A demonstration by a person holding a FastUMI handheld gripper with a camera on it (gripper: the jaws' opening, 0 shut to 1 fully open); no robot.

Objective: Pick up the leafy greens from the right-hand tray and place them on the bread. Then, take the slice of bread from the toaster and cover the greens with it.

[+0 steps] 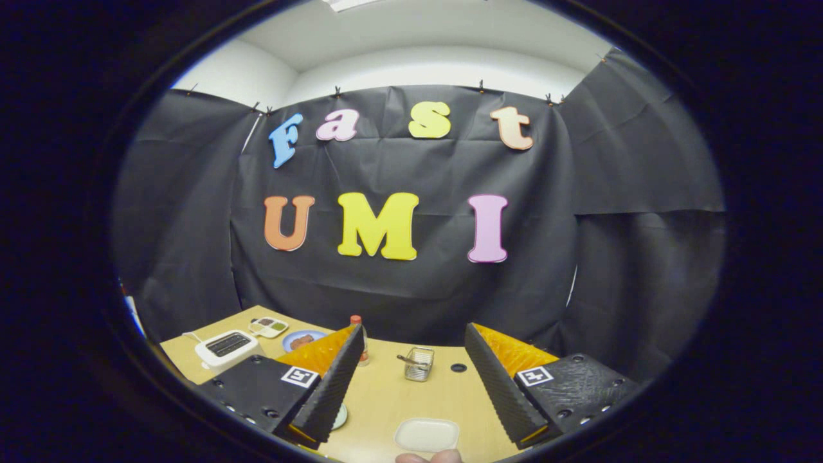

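Nearest the lens, the gripper (411,386) is held high with its fingers spread wide and nothing between them, pointing at the booth wall more than at the work. A fingertip (429,457) of the person shows at the very bottom, just behind a pale, shallow tray (426,434) that lies on the wooden surface (386,392) between the fingers.

From the left: the white toaster (226,348) stands at the far left of the surface; its slots look dark, and whether a slice sits in them I cannot tell. Just beyond it is a small divided tray (269,327) with something green in one compartment, possibly the leafy greens. Next comes a blue plate (302,339) carrying brownish food, too small to tell whether it is the bread. Then an orange-capped bottle (358,337), partly behind the left finger, and a wire basket (418,364).

No greens are visibly resting on bread, so by my judgement both placements remain unconfirmed.
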